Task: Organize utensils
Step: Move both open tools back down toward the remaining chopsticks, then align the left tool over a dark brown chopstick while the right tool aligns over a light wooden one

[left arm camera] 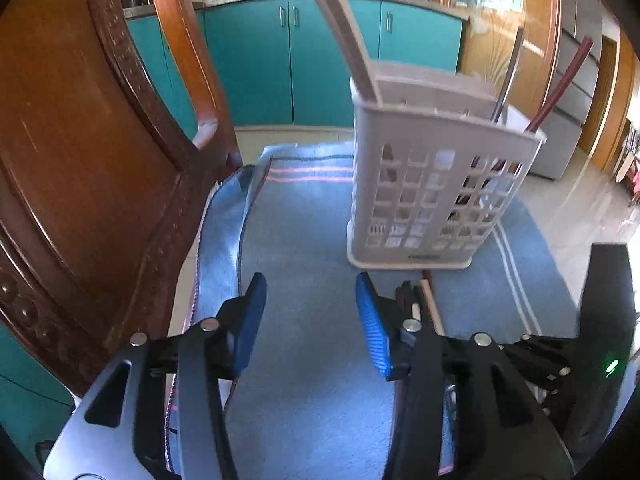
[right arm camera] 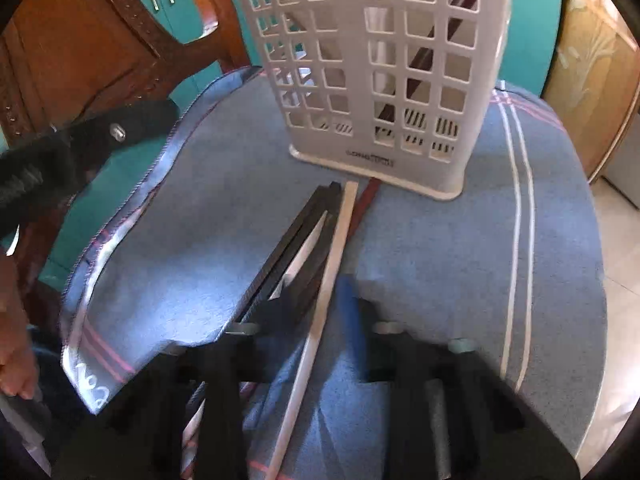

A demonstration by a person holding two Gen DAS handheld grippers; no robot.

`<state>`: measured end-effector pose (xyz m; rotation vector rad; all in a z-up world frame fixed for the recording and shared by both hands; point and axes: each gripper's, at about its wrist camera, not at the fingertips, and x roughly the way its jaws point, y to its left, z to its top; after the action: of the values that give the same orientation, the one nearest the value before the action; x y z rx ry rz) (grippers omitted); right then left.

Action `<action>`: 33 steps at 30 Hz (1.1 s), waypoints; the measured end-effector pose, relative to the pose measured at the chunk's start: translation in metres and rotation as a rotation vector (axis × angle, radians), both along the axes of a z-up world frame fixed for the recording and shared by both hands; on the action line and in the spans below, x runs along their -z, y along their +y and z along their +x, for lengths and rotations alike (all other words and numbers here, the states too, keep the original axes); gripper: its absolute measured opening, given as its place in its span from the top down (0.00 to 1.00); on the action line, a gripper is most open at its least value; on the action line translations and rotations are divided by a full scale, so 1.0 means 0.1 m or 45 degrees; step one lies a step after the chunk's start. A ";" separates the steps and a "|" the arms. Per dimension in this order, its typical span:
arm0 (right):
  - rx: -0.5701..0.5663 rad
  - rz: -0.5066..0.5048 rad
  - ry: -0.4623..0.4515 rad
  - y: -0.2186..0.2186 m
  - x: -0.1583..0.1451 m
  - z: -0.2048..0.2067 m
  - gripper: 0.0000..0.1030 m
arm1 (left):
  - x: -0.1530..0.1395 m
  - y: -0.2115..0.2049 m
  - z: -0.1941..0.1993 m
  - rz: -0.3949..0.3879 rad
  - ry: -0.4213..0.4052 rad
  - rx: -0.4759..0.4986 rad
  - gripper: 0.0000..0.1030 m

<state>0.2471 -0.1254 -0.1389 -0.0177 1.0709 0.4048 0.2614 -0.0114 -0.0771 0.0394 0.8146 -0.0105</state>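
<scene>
A white slotted utensil holder point(left arm camera: 432, 184) stands on a blue cloth and also shows in the right wrist view point(right arm camera: 380, 76). It holds two beige chopsticks point(left arm camera: 348, 40), a dark one point(left arm camera: 508, 76) and a red one point(left arm camera: 560, 88). Loose chopsticks lie in front of it: several black ones point(right arm camera: 292, 240), a cream one point(right arm camera: 328, 280) and a red one point(right arm camera: 366, 200). My left gripper point(left arm camera: 310, 316) is open and empty, left of the loose pile point(left arm camera: 420, 304). My right gripper point(right arm camera: 316, 300) is blurred and open, its jaws either side of the cream chopstick.
The blue cloth point(left arm camera: 304, 208) covers a round table, and also shows in the right wrist view point(right arm camera: 440, 248). A carved wooden chair point(left arm camera: 100, 160) stands close on the left. Teal kitchen cabinets point(left arm camera: 280, 52) lie behind. The right gripper's body point(left arm camera: 600, 340) is at the left view's right edge.
</scene>
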 end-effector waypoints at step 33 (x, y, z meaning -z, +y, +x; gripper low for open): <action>0.213 -0.081 0.079 -0.59 0.00 0.18 0.65 | 0.75 -0.21 0.19 0.002 0.307 0.163 0.41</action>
<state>0.2653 -0.1848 -0.1392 0.0282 1.1372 0.2216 0.2807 -0.0324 -0.1517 0.0931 1.0521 -0.1373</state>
